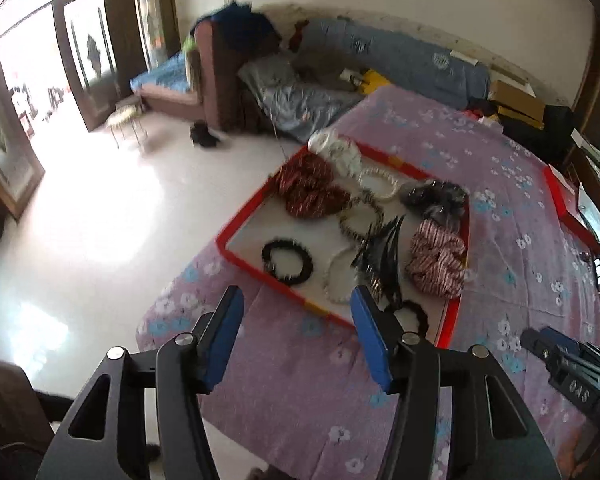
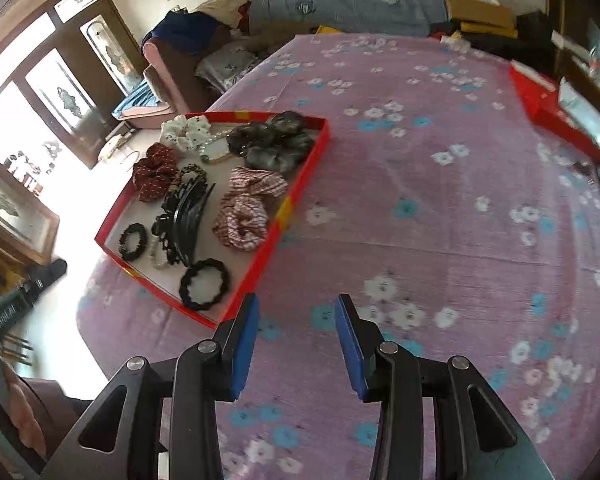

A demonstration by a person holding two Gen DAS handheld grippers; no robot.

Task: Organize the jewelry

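A red-rimmed tray point(image 1: 236, 226) lies on the purple flowered tablecloth and holds several hair ties and scrunchies: a dark red scrunchie point(image 1: 310, 192), a red-and-white striped scrunchie point(image 1: 438, 258), a black hair tie point(image 1: 287, 259), a black claw clip point(image 1: 382, 258) and a pearl bracelet point(image 1: 378, 183). My left gripper point(image 1: 296, 300) is open and empty, just above the tray's near rim. The tray point(image 2: 284, 210) also shows in the right wrist view, to the left of my right gripper point(image 2: 296, 306), which is open and empty over bare cloth.
A second red box point(image 2: 548, 110) sits at the table's far right edge. The table's left edge drops to a white tiled floor point(image 1: 100, 220). A sofa with blue covers point(image 1: 380, 56) stands behind the table. My right gripper shows in the left wrist view point(image 1: 568, 364).
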